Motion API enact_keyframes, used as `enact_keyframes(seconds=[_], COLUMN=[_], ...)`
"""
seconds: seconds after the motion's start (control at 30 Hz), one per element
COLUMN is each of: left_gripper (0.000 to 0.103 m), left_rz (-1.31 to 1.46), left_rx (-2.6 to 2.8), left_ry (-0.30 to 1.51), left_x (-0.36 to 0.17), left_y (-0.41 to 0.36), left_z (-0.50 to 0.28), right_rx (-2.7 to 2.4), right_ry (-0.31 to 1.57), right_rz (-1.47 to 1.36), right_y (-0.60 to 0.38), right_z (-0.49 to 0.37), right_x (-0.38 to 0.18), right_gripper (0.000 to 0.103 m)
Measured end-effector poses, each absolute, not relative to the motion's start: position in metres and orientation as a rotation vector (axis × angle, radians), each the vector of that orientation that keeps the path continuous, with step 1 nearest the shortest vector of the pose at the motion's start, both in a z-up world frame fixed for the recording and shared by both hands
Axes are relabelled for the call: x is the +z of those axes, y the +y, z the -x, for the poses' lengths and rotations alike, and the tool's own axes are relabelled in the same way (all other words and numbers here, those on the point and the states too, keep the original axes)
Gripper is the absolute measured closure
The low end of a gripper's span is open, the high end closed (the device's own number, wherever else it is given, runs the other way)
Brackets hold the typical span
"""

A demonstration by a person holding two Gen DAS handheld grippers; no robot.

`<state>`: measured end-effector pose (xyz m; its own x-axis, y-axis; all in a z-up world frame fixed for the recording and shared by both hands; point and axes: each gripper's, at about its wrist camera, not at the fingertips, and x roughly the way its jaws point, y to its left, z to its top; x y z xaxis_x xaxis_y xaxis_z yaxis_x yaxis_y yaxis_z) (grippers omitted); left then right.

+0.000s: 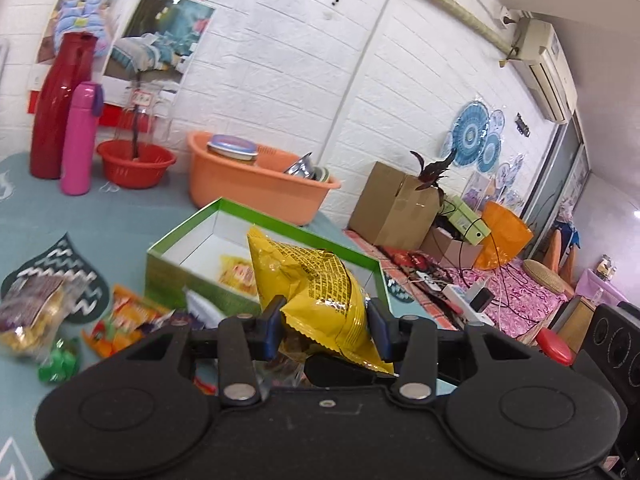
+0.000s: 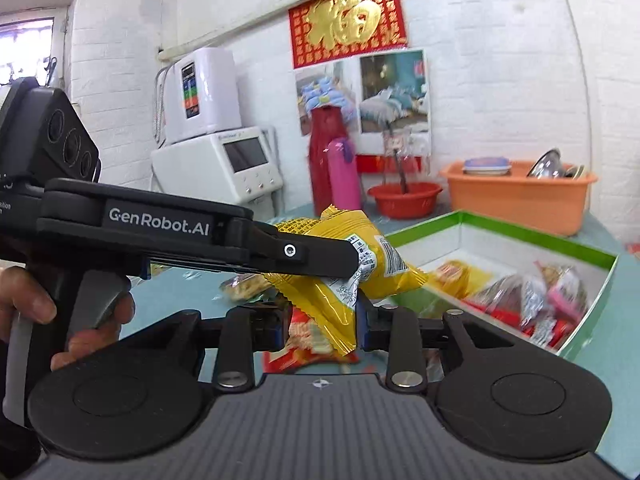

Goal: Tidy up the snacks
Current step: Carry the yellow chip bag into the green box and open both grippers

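My left gripper [image 1: 326,326] is shut on a crinkled yellow snack bag [image 1: 308,276], held up in front of the green-rimmed box [image 1: 180,264]. In the right wrist view my right gripper [image 2: 322,322] is shut on a yellow snack bag [image 2: 332,312]. The left gripper [image 2: 344,258] crosses just above it, clamped on yellow wrapping with a barcode [image 2: 390,258]. I cannot tell whether this is one bag or two. The green box [image 2: 520,234] lies open to the right with several packets [image 2: 520,296] inside. Loose snacks [image 1: 120,320] lie on the table at left.
An orange tub [image 1: 256,188] with dishes, a red basin [image 1: 136,164], a red bottle [image 1: 60,108] and a pink flask [image 1: 80,140] stand behind the box. A person's hand [image 2: 36,304] grips the left gripper's handle. A red-orange packet [image 2: 304,346] lies under my right gripper.
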<state>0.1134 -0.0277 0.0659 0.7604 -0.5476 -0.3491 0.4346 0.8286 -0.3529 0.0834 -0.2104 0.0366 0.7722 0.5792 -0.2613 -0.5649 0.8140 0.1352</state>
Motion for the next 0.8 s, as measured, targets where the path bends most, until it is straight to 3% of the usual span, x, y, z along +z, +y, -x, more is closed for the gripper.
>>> enact_keyframes(seconds=[0.67, 0.7, 0.77, 0.8], left_gripper=[0.042, 0.038, 0.002, 0.000], left_rz=[0.305, 0.297, 0.276, 0.270], left_rx=[-0.672, -0.668, -0.633, -0.608], left_ry=[0.516, 0.525, 0.549, 0.557], left_x=[0.045, 0.042, 0.036, 0.033], left_y=[-0.078, -0.080, -0.082, -0.083], left_z=[-0.250, -0.255, -0.261, -0.262], right_rx=[0.425, 0.420, 0.396, 0.376], right_ry=[0.291, 0.297, 0.316, 0.318], right_rz=[-0.030, -0.024, 0.010, 0.039], right_y=[-0.255, -0.255, -0.252, -0.250], right_z=[-0.180, -0.185, -0.194, -0.198], right_x=[0.027, 0.025, 0.018, 0.014], right_gripper=[0.048, 0.048, 0.047, 0.039])
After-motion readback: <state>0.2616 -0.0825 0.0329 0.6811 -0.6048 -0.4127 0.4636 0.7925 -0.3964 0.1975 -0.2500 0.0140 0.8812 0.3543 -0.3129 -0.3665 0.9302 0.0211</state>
